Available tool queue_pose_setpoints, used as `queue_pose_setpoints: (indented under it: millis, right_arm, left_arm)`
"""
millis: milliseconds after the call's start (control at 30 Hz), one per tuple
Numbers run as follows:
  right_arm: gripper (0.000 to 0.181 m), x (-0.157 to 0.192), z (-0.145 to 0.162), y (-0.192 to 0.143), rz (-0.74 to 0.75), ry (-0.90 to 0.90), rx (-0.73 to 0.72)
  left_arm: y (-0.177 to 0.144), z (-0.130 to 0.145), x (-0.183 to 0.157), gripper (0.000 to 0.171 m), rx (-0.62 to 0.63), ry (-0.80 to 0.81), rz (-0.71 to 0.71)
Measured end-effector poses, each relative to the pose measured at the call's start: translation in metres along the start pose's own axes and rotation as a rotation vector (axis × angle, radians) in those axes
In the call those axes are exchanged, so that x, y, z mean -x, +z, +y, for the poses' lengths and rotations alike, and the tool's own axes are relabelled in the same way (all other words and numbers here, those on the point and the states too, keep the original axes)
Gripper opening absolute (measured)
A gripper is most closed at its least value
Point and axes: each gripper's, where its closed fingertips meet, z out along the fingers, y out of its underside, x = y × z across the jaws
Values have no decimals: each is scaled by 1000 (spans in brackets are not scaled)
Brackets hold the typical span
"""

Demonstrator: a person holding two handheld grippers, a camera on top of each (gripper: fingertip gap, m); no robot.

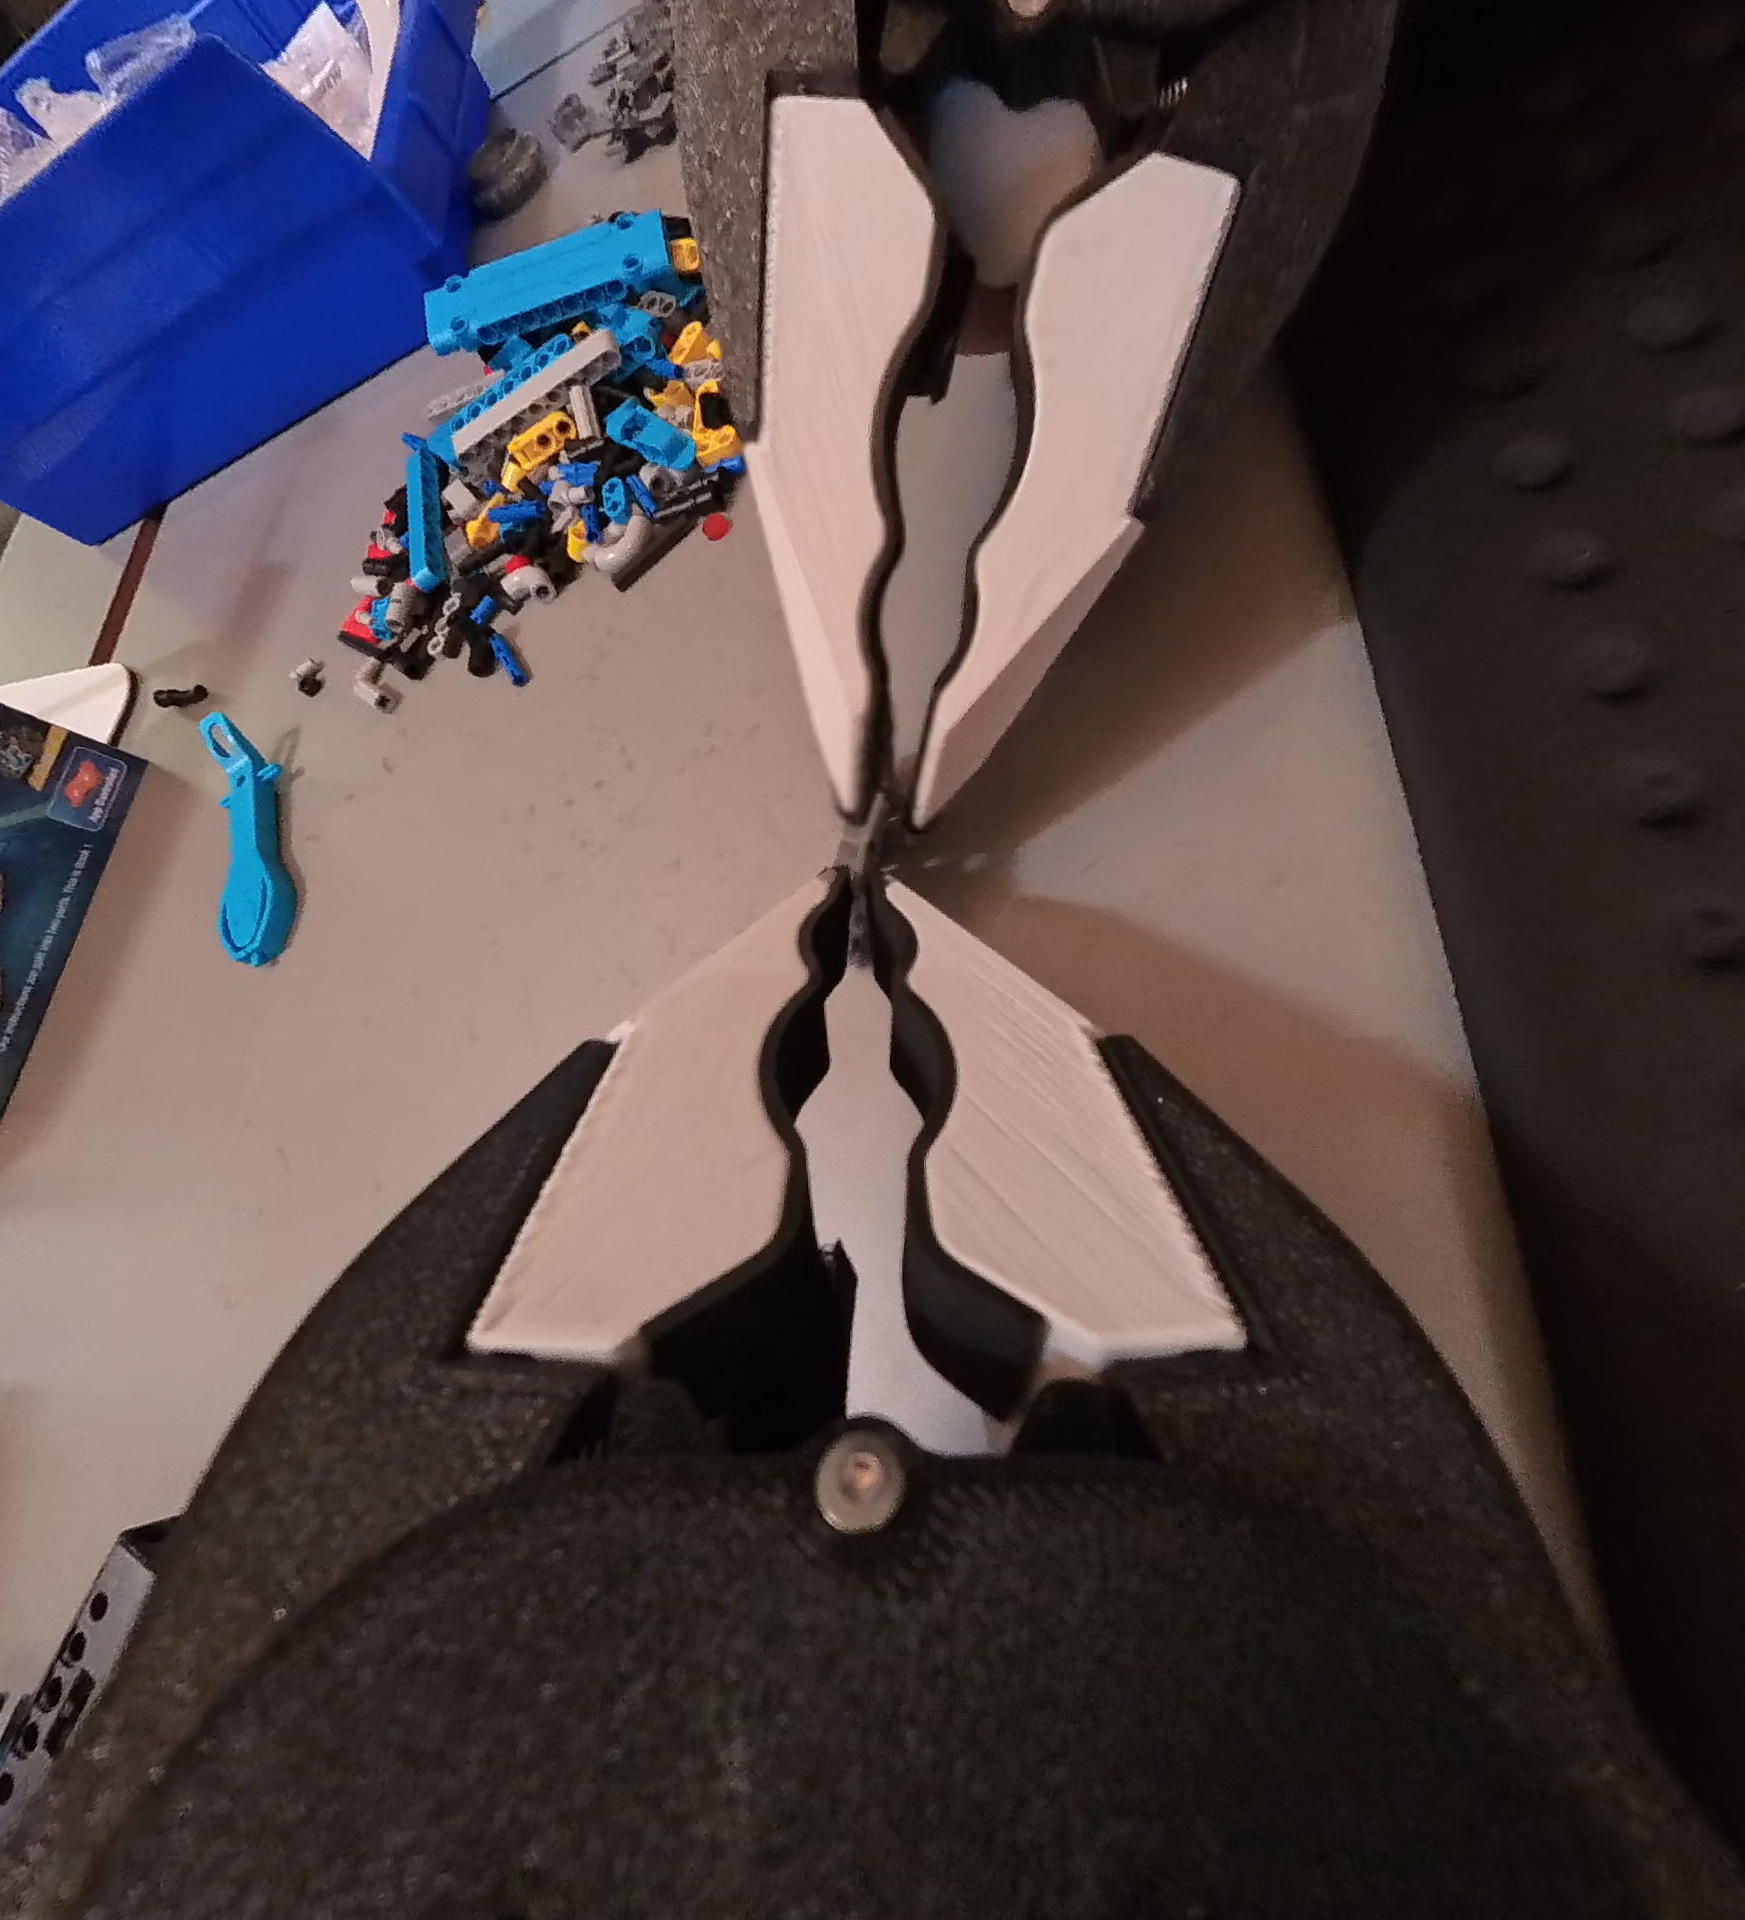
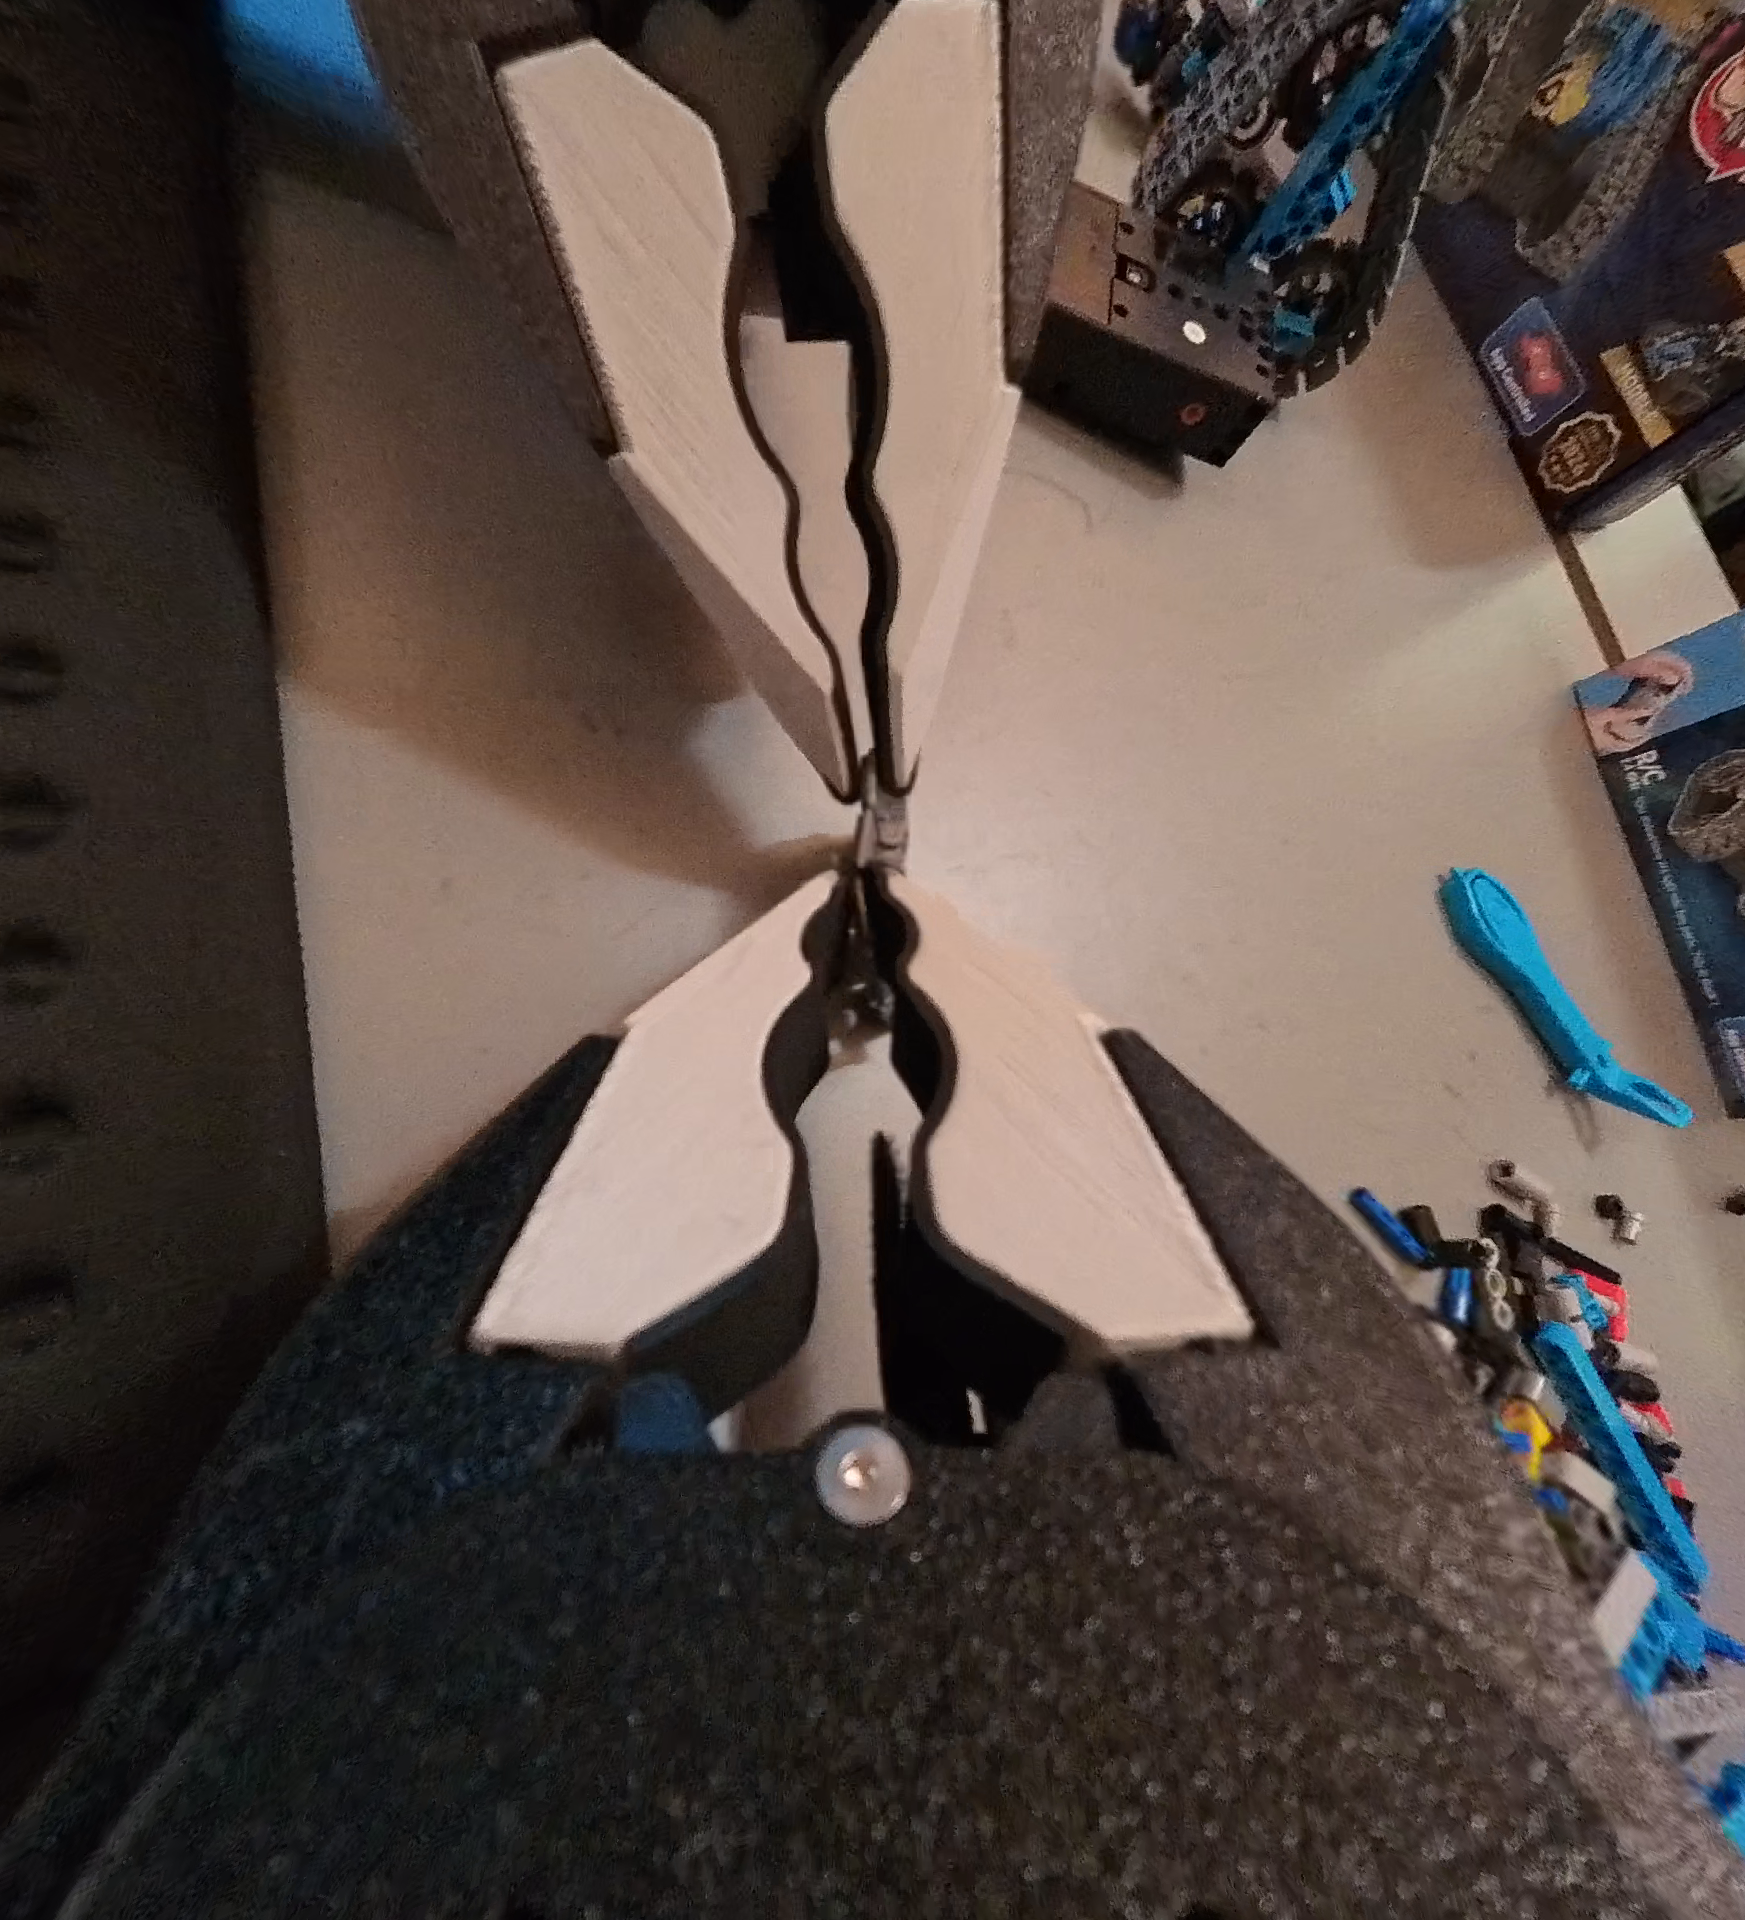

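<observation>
2 grippers [image 1: 863, 883] [image 2: 863, 883] on 1 grey piece [image 2: 873, 831]

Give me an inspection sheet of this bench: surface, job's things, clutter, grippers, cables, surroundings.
Surface: pale tabletop, lightly scuffed.
Job's things: a small grey piece is pinched between the tips of the left gripper and the right gripper, which meet tip to tip above the table.
Clutter: a pile of loose building pieces, a blue separator tool, printed boxes, a part-built tracked model, and a blue bin holding clear bags.
Grippers: both shut on the small grey piece; white fingers, black speckled bodies.
Cables: nothing seen.
Surroundings: dark studded floor mat beside the table edge.
</observation>
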Motion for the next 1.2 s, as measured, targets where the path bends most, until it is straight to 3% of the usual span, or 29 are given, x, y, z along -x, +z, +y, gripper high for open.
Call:
queue_pose_setpoints:
  millis: [200, 433, 533, 633, 733, 867, 1033, 1200]
  right_arm:
    - [0, 9, -11, 4, -65, 76, -25]
    - [0, 0, -11, 10, -19, 138, 3]
    - [0, -9, -8, 11, 13, 172, 22]
    - [0, -18, -10, 18, 24, 335, 34]
    - [1, -18, -21, 26, -47, 561, -3]
    - [16, -17, -21, 16, -71, 530, -44]
    - [31, -13, -1, 9, -25, 413, 24]
    - [24, 16, -2, 23, -162, 443, 80]
  left_arm:
    - [1, 5, 27, 5, 26, -76, -137]
    - [-3, 17, 39, 6, 76, -177, -167]
    - [-11, 22, 40, 7, 73, -275, -113]
    - [-14, 18, 28, 7, 36, -347, 1]
    - [-12, 18, 26, 9, 26, -369, 21]
    - [-9, 26, 28, 11, 61, -362, 0]
    - [-8, 28, 22, 11, 78, -352, 31]
    - [-3, 31, 24, 12, 91, -352, 18]
